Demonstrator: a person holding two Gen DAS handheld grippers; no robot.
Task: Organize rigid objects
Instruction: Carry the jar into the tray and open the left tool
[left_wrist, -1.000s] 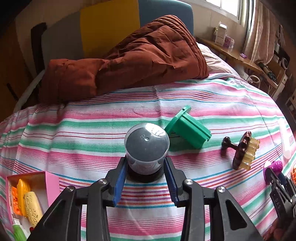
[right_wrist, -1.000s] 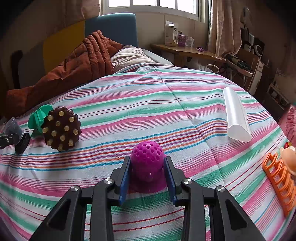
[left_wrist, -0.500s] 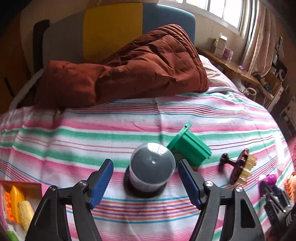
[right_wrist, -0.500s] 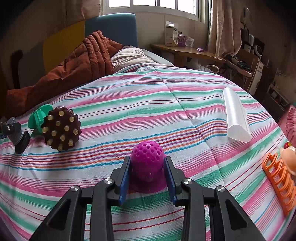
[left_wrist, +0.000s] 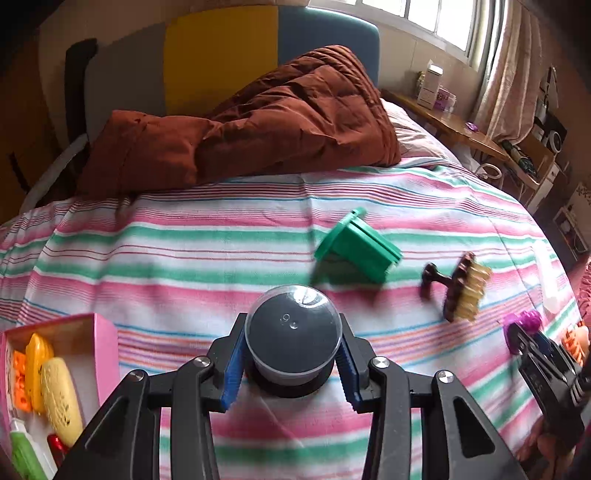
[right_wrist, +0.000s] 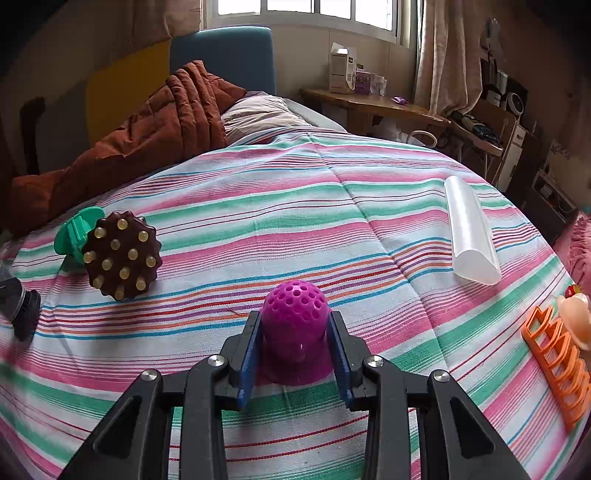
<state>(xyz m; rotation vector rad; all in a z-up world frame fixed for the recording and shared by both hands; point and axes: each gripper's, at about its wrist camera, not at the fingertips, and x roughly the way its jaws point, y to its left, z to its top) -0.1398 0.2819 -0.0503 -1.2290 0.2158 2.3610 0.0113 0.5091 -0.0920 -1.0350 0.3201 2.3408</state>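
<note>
A dark round jar with a clear domed cap (left_wrist: 293, 328) stands on the striped bedsheet (left_wrist: 221, 258). My left gripper (left_wrist: 291, 354) is closing around it, and its blue pads (left_wrist: 234, 363) touch the jar's sides. In the right wrist view my right gripper (right_wrist: 293, 332) is shut on a purple perforated dome (right_wrist: 295, 314) that rests on the sheet. That gripper with its purple piece (left_wrist: 528, 321) also shows at the far right of the left wrist view. The jar (right_wrist: 18, 306) is just visible at the left edge of the right wrist view.
A green plastic piece (left_wrist: 358, 251) and a brown studded massage brush (left_wrist: 461, 291) lie between the two grippers. A pink box (left_wrist: 103, 343) with toys sits at the left. A translucent tube (right_wrist: 471, 232) and an orange hair claw (right_wrist: 557, 362) lie to the right. A brown quilt (left_wrist: 258, 122) covers the bed's head.
The left jaws gripped the jar, spread wide around it, then closed on it again, and the left view shifted slightly. The right gripper and purple dome have not moved.
</note>
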